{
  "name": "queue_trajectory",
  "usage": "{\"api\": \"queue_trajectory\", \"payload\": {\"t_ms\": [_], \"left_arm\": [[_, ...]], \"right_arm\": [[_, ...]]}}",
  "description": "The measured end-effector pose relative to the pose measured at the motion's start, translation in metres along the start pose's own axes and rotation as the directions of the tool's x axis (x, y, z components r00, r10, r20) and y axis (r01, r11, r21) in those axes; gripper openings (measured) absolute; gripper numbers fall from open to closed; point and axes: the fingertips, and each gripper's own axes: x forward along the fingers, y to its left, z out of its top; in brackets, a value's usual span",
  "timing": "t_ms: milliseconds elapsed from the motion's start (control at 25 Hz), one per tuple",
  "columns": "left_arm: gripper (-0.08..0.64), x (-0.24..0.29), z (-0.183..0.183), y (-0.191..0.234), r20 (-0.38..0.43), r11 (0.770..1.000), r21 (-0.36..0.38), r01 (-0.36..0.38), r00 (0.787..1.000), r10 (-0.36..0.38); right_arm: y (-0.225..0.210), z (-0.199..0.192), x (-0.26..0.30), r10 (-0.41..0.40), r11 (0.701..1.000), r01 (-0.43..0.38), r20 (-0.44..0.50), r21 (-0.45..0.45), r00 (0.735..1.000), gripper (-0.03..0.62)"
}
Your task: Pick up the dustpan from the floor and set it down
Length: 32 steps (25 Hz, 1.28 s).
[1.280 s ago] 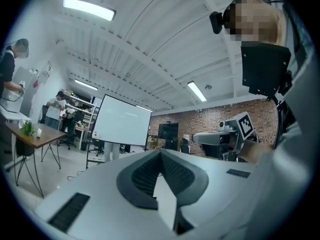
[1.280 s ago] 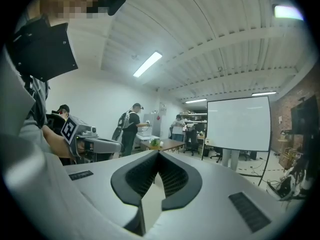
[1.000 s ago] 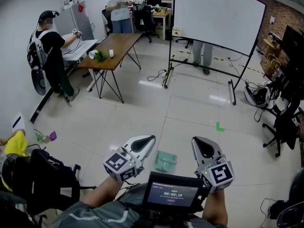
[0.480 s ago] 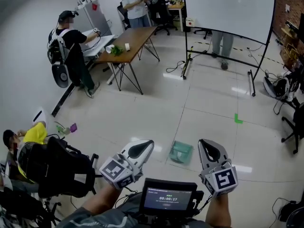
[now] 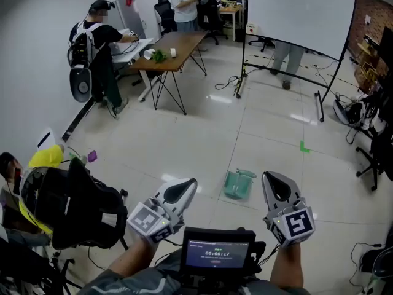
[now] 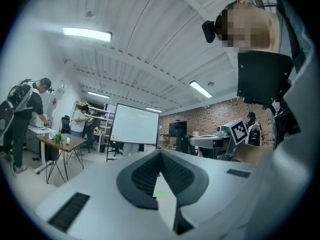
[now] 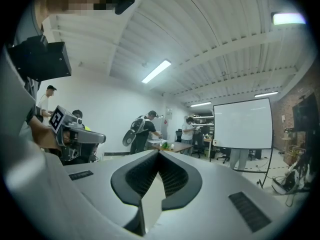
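A pale green dustpan (image 5: 238, 184) lies on the tiled floor, just beyond and between my two grippers in the head view. My left gripper (image 5: 188, 185) is held level at the lower left of it, jaws shut with nothing between them. My right gripper (image 5: 274, 181) is held level at the lower right of it, also shut and empty. Both stay well above the floor and apart from the dustpan. In the left gripper view (image 6: 160, 154) and the right gripper view (image 7: 159, 155) the jaw tips meet and the dustpan does not show.
A wooden table (image 5: 178, 44) stands at the back, with people near it. A whiteboard on a stand (image 5: 298, 11) is at the back right. A black bag on a chair (image 5: 73, 208) sits at my left. Office chairs (image 5: 377, 158) and cables line the right edge. A green tape mark (image 5: 303, 145) is on the floor.
The view has travelled forward across the floor: the dustpan now lies a little further ahead between the grippers, and the table and whiteboard have shifted. Both grippers stayed shut.
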Motion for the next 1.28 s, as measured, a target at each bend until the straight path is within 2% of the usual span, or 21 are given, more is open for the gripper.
{"api": "queue_trajectory", "payload": {"t_ms": [120,280,360,440,600,760,960,1120,1280], "left_arm": [[0.026,-0.103,-0.016,0.027,0.008,1.0,-0.014,0.008,1.0,-0.008],[0.026,-0.218,-0.028,-0.017,0.03,0.998,-0.027,0.056,0.998,-0.056],[0.026,-0.256,-0.032,-0.032,0.039,0.995,-0.036,0.094,0.995,-0.093],[0.026,-0.286,-0.034,-0.025,0.032,0.992,-0.032,0.125,0.992,-0.124],[0.026,-0.345,-0.045,-0.029,0.031,0.985,-0.056,0.16,0.987,-0.159],[0.026,-0.366,-0.053,-0.071,0.029,0.984,-0.057,0.17,0.985,-0.168],[0.026,-0.359,-0.04,-0.119,0.054,0.983,-0.059,0.171,0.984,-0.168],[0.026,-0.357,-0.03,-0.155,0.058,0.982,-0.043,0.185,0.981,-0.183],[0.026,-0.354,-0.025,-0.188,0.063,0.982,-0.041,0.183,0.982,-0.18]], "right_arm": [[0.101,-0.003,-0.008,-0.028,0.999,0.028,0.007,0.035,1.0,0.028],[0.209,-0.003,-0.084,-0.091,0.995,0.092,-0.013,0.04,0.996,0.027],[0.247,-0.003,-0.106,-0.114,0.992,0.114,-0.018,0.055,0.993,0.026],[0.282,0.001,-0.106,-0.136,0.989,0.137,-0.021,0.057,0.99,0.026],[0.35,0.001,-0.131,-0.169,0.985,0.171,-0.048,0.019,0.984,0.028],[0.369,-0.003,-0.178,-0.179,0.984,0.179,-0.046,0.014,0.983,0.026],[0.36,0.007,-0.222,-0.146,0.987,0.148,-0.039,0.069,0.989,0.026],[0.357,0.015,-0.25,-0.146,0.988,0.147,-0.034,0.041,0.989,0.025],[0.348,0.02,-0.278,-0.147,0.987,0.148,-0.025,0.06,0.989,0.025]]}}
